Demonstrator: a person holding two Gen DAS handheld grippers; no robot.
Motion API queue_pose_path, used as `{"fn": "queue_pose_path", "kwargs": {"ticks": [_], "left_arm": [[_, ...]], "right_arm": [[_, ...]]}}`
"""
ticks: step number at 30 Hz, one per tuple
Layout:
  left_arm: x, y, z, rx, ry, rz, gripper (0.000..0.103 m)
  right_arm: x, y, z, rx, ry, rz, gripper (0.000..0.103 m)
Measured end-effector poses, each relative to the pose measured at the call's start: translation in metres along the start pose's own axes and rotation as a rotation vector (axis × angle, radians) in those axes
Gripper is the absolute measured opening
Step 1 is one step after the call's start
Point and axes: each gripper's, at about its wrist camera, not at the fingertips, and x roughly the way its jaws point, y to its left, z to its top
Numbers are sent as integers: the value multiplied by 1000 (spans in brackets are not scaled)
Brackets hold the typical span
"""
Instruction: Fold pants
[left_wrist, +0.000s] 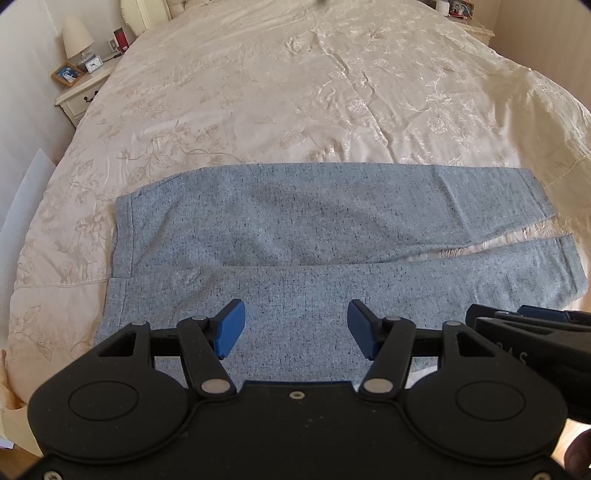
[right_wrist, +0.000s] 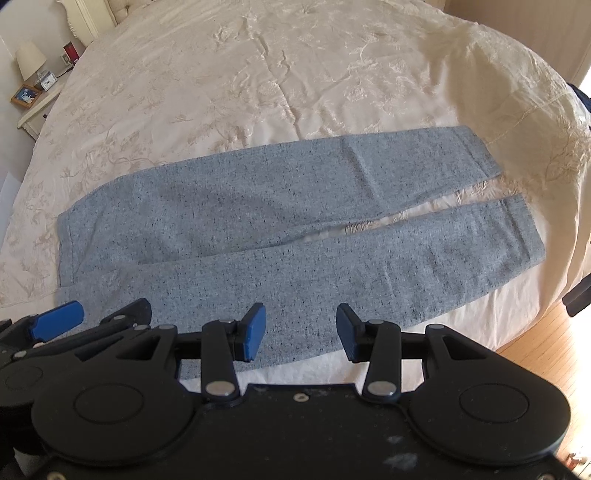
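Observation:
Grey-blue speckled pants (left_wrist: 295, 229) lie flat across the cream bedspread (left_wrist: 280, 92), waistband at the left, both legs running right with a narrow gap between them. They also show in the right wrist view (right_wrist: 295, 221). My left gripper (left_wrist: 295, 328) is open and empty, above the near leg close to the bed's front edge. My right gripper (right_wrist: 301, 330) is open and empty, above the near leg's front edge, just right of the left gripper (right_wrist: 55, 321). The right gripper's body shows at the right of the left wrist view (left_wrist: 532, 325).
A nightstand (left_wrist: 79, 92) with a lamp (left_wrist: 77, 38), clock and photo frame stands at the far left of the bed. Another nightstand (left_wrist: 472, 26) is at the far right. Wooden floor (right_wrist: 546, 350) shows at the right past the bed's corner.

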Motion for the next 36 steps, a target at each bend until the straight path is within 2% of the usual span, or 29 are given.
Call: {"fn": "queue_pose_path", "kwargs": {"ticks": [8, 13, 18, 21, 24, 27, 30, 36], "left_arm": [[0, 13, 5, -46, -111, -7, 64], [11, 17, 8, -27, -47, -87, 64], [18, 10, 3, -5, -41, -85, 64], [28, 5, -1, 6, -2, -95, 64], [38, 2, -6, 18, 38, -105, 61], [48, 0, -10, 36, 76, -91, 61], [58, -1, -12, 40, 101, -87, 61], [74, -1, -10, 35, 103, -62, 60]], "right_arm": [[4, -18, 1, 151, -20, 109, 45], [9, -26, 0, 163, -54, 58, 45], [16, -32, -4, 133, -64, -3, 45], [28, -36, -8, 149, -4, -32, 45], [46, -44, -17, 194, 90, -26, 40], [61, -52, -30, 214, 147, -53, 38], [71, -62, -35, 235, 164, -64, 38], [80, -99, -30, 323, 139, -76, 37]]}}
